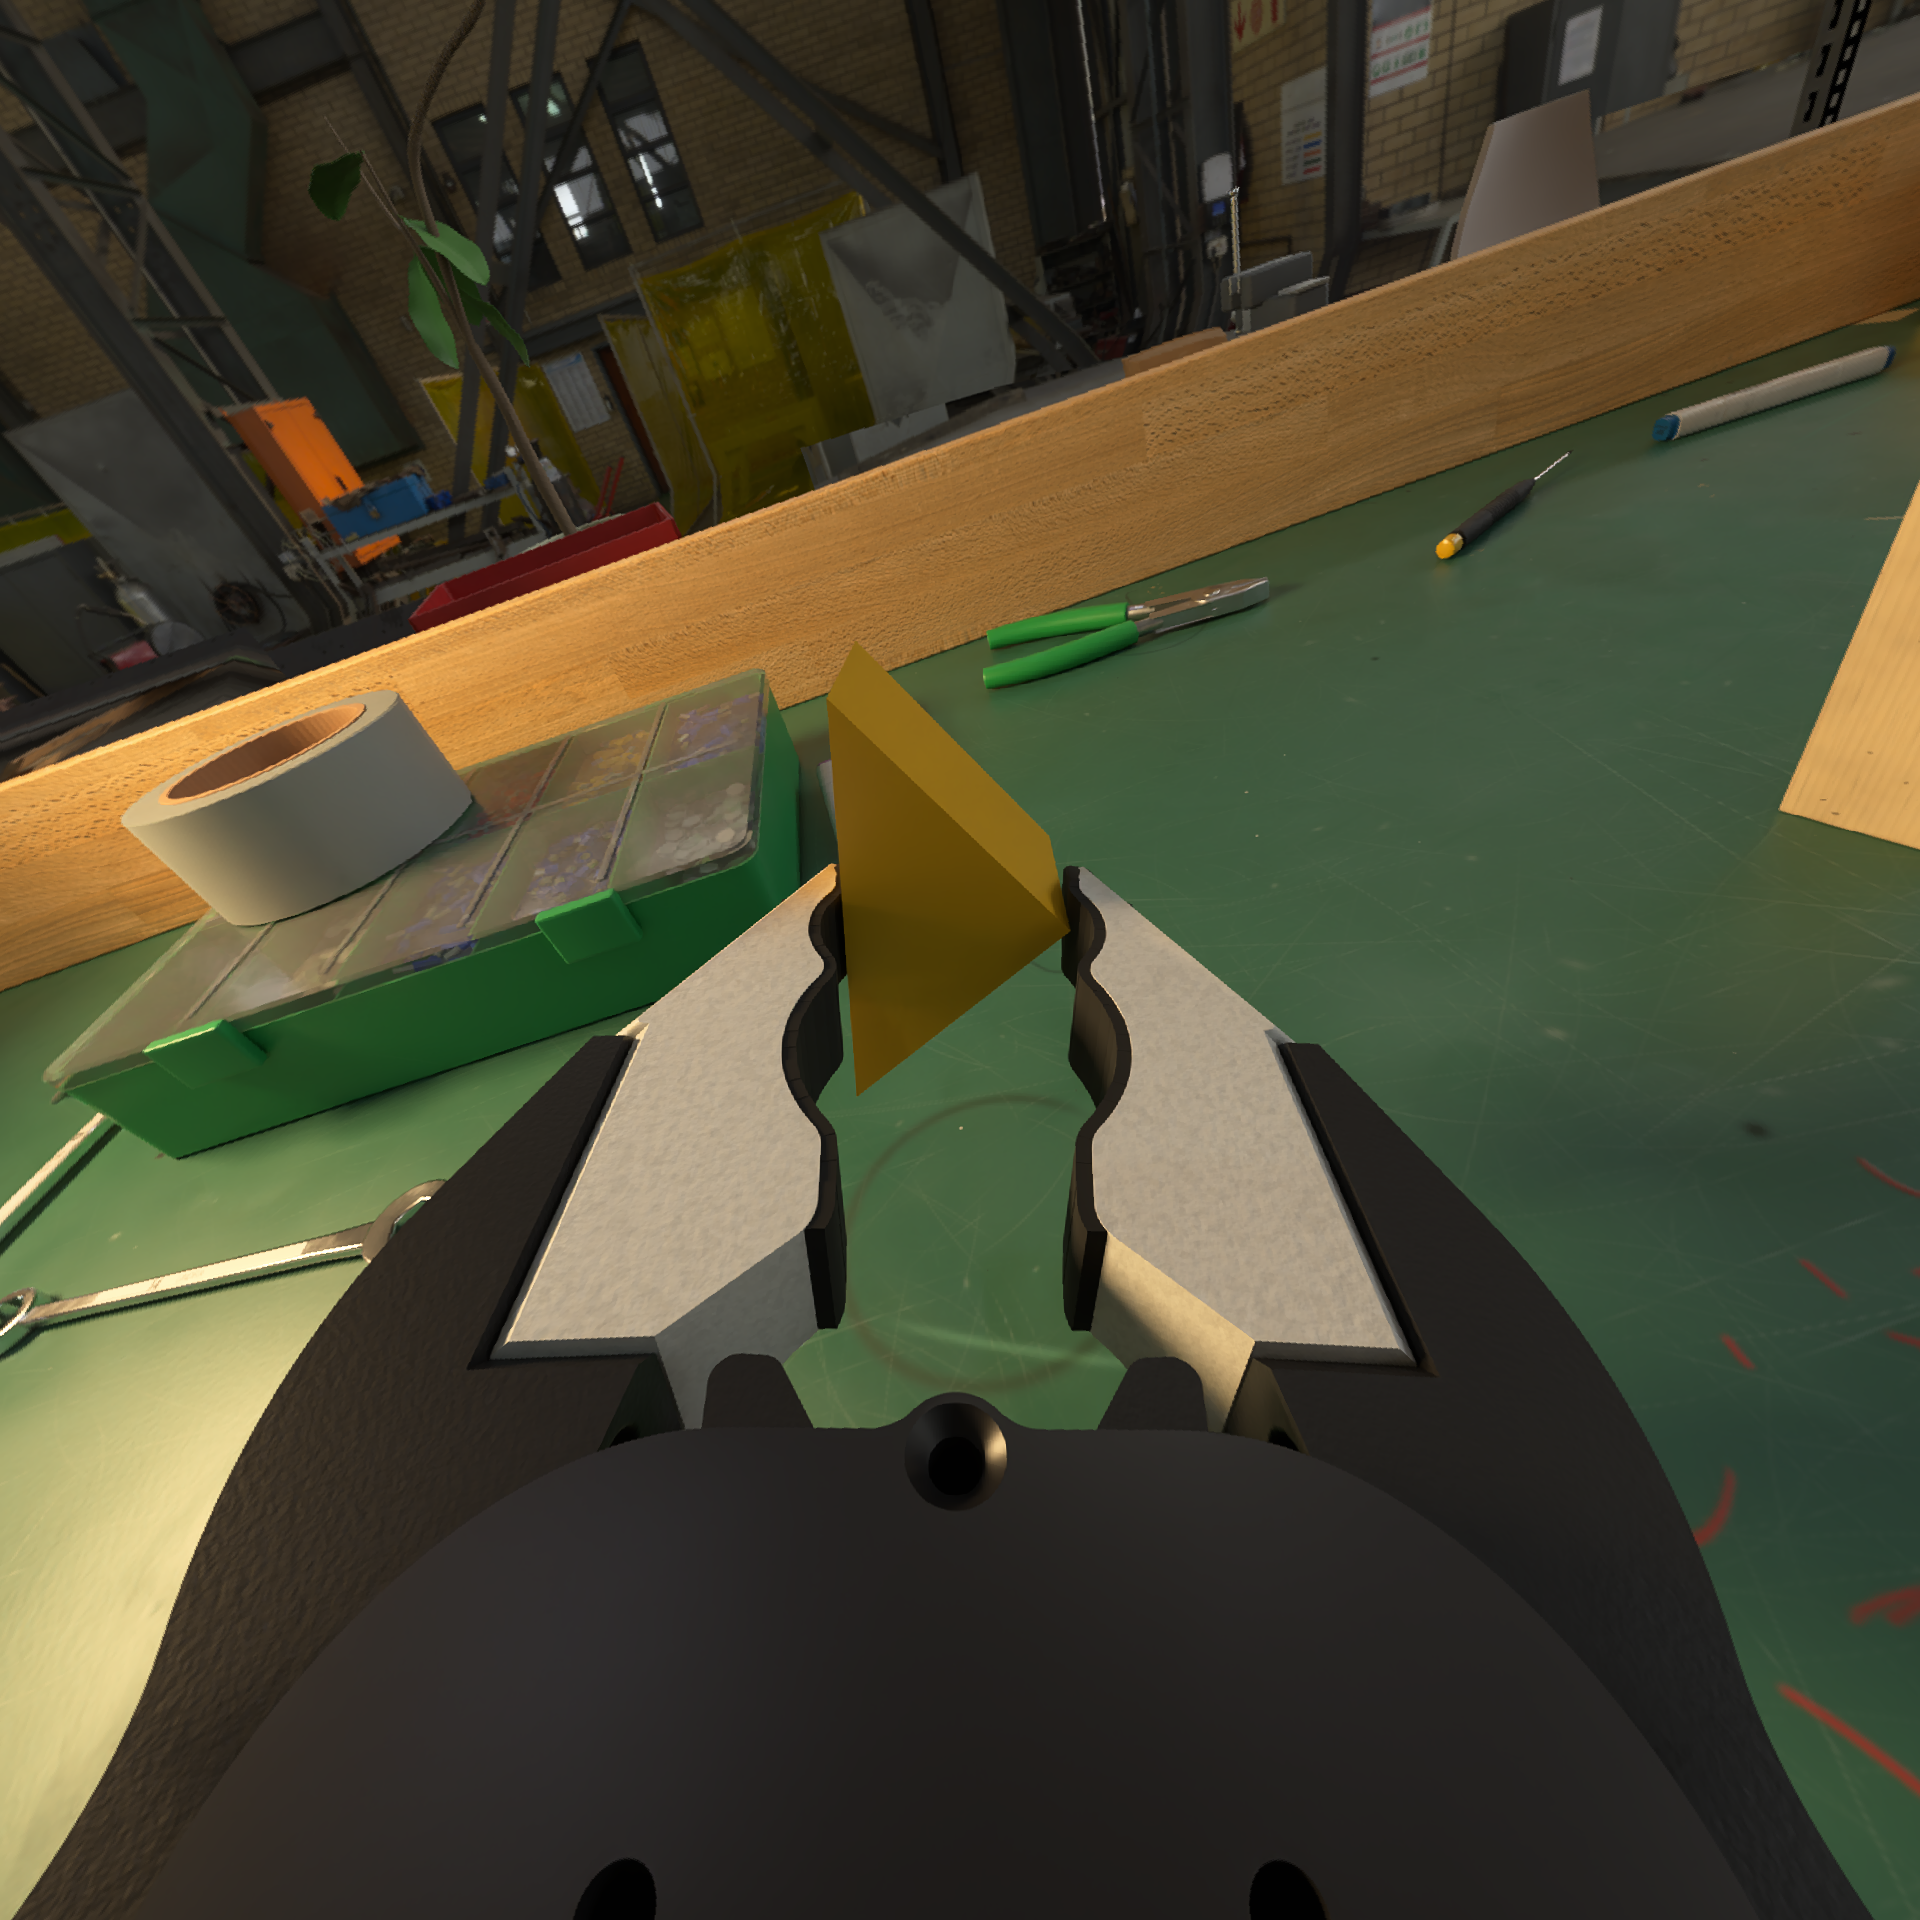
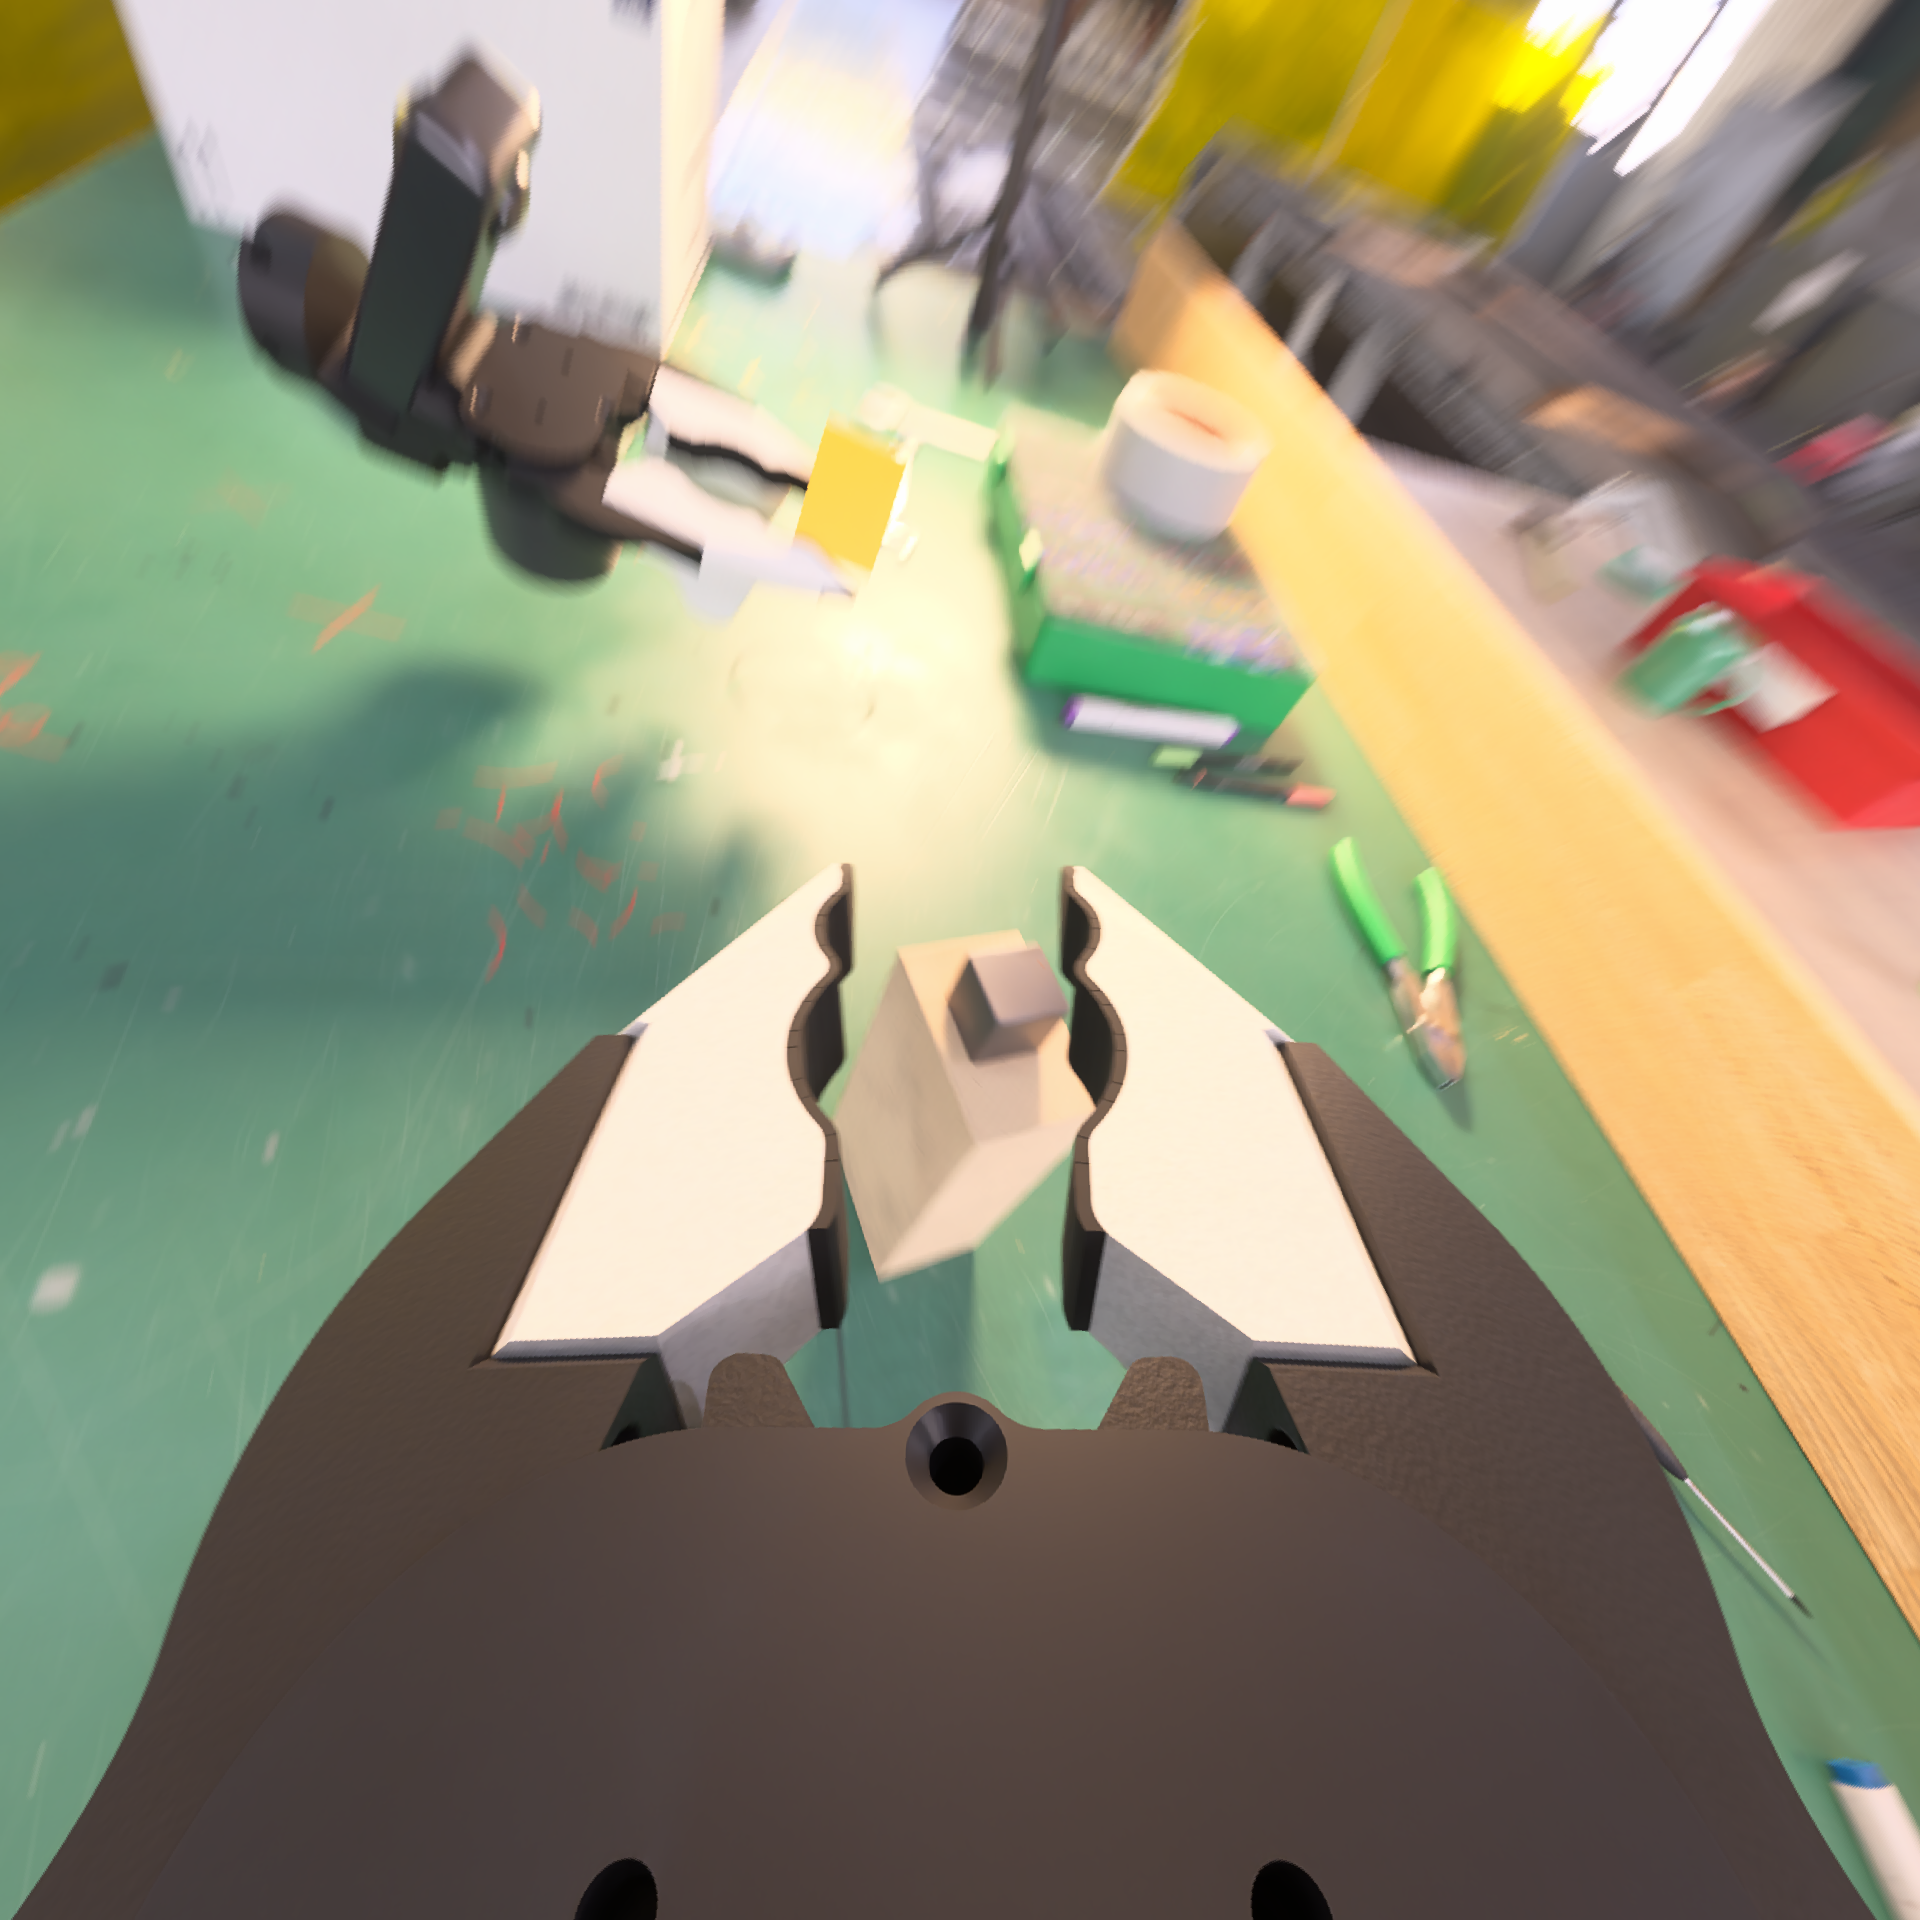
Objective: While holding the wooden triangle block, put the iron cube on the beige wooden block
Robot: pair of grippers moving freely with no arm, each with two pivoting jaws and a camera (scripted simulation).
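My left gripper (image 1: pixel 951 894) is shut on the yellow wooden triangle block (image 1: pixel 925 883) and holds it above the green mat. In the right wrist view, which is blurred, the left gripper (image 2: pixel 727 499) and the triangle (image 2: pixel 852 509) show far off at upper left. My right gripper (image 2: pixel 956 894) is open and empty, above the beige wooden block (image 2: pixel 935 1132). The dark grey iron cube (image 2: pixel 1003 992) sits on top of that block, seen between my right fingers and apart from both.
A green parts box (image 1: pixel 436 997) with a tape roll (image 1: pixel 301 805) on its lid lies left, against a long wooden board (image 1: pixel 1143 457). Green-handled pliers (image 1: pixel 1091 629), a small screwdriver (image 1: pixel 1496 509), a marker (image 1: pixel 1766 395) and a wooden panel (image 1: pixel 1860 727) lie on the mat.
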